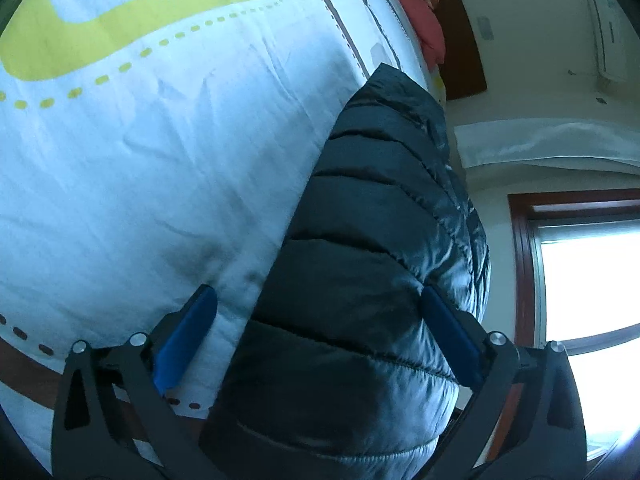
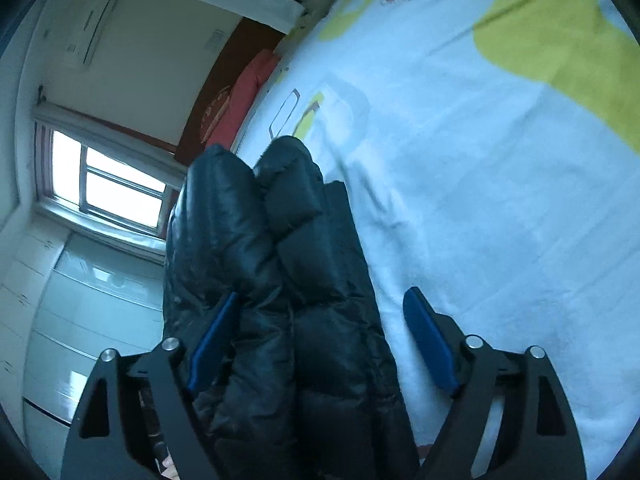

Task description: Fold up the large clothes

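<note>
Jacket, dark quilted puffer type, lies on bed w/ white sheet printed w/ yellow and brown shapes. Left tool spread wide; jacket bulk sits btwn its blue pads, right pad against the fabric edge, left pad over bare sheet, no squeeze visible. Right tool also wide; its left pad touches or overlaps jacket, right pad apart over sheet. From right wrist view jacket looks doubled up, two puffy lobes side by side at far end. Red pillow at bed's far end by dark headboard. Window bright beyond; AC unit on wall.
</note>
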`<state>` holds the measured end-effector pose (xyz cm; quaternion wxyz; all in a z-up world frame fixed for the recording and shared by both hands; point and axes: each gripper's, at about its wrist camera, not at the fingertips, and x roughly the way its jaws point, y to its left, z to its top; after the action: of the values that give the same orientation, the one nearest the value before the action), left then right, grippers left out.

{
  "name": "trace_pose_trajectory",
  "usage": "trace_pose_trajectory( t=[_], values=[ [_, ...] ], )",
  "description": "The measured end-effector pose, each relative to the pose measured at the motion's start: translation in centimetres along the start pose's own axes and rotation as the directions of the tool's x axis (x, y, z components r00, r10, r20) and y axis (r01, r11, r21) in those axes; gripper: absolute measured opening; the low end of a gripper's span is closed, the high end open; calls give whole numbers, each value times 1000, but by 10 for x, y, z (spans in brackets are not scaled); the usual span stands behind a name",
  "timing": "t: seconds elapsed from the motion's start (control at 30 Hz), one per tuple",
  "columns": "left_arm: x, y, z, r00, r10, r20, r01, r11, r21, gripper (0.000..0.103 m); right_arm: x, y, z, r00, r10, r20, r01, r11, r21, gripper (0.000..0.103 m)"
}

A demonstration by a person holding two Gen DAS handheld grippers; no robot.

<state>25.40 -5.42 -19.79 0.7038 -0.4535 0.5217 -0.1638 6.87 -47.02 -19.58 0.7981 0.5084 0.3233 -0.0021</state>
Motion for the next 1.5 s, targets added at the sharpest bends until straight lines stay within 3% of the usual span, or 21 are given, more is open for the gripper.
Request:
trace_pose_trajectory(
  t=[0.13,0.23,0.33,0.57,0.73,1.0,1.5],
  values=[
    [1,1,4,1000,-12,-13,12,999,-33,101,8,7,-3,995,66,-70,-69,997,-38,86],
    [5,-1,5,1000,-22,-3,22,998,-50,101,18,13,-4,994,58,-89,-65,995,-73,87],
    [17,-9,-3,996,-71,-61,70,997,-21,101,25,21,-4,992,70,-104,-79,994,-81,87],
    [25,-11,0,995,-51,-84,51,999,-7,101,33,24,-3,990,75,-119,-86,992,-88,85],
    [26,-15,-1,995,-54,-85,55,998,11,100,38,27,-4,991,78,-107,-88,992,-95,79],
    [18,-20,-6,997,-32,-66,35,999,40,88,38,27,-11,989,122,-86,-128,990,-61,57],
    [-5,-37,-2,1000,-23,18,19,981,194,79,42,51,-18,978,201,-59,-206,974,-97,44]
  ],
)
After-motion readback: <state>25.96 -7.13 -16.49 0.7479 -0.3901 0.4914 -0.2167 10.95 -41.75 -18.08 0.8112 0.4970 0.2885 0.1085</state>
